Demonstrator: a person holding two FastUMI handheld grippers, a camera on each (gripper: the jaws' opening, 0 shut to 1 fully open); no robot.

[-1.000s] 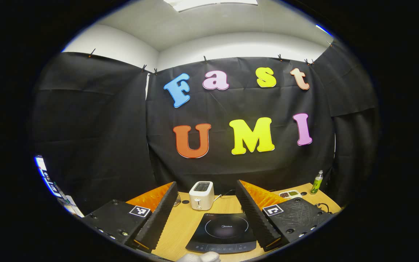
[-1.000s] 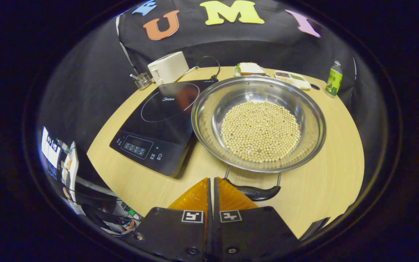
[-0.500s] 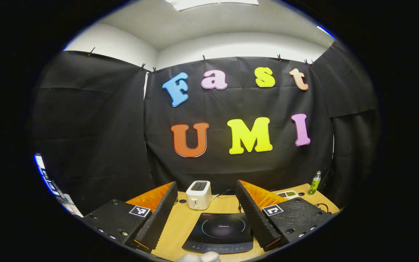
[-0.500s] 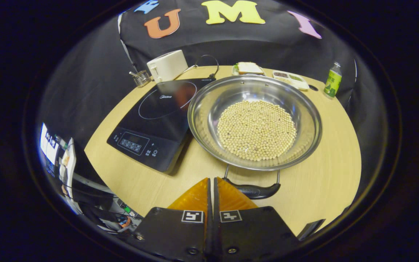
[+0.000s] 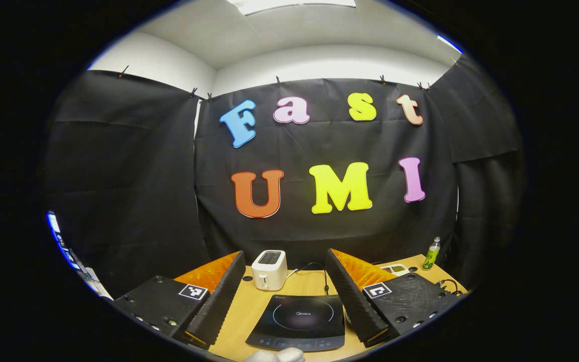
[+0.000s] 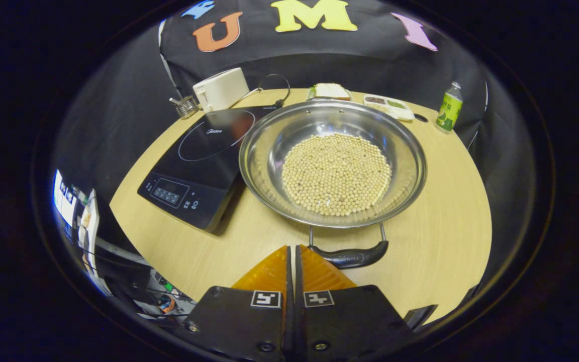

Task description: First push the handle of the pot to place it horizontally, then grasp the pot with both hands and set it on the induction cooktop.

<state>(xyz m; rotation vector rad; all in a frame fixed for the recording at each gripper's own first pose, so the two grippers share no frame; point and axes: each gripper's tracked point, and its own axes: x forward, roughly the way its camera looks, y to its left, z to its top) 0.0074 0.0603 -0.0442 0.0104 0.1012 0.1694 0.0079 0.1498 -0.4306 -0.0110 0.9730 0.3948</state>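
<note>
Sitting on the wooden table (image 6: 440, 251) just right of the induction cooktop (image 6: 204, 161), its rim touching or overlapping the cooktop's edge, the pot (image 6: 332, 163) holds a bed of pale beans (image 6: 337, 173). Its black handle (image 6: 352, 256) lies near the camera side, probably so the closed fingertips can nudge it. The right gripper (image 6: 292, 249) hovers low just beside that handle, fingers pressed together with nothing between them, pointing toward the pot. The left gripper (image 5: 284, 286) is held level, spread wide and empty, facing the cooktop with the toaster (image 5: 268, 269) behind it.
</note>
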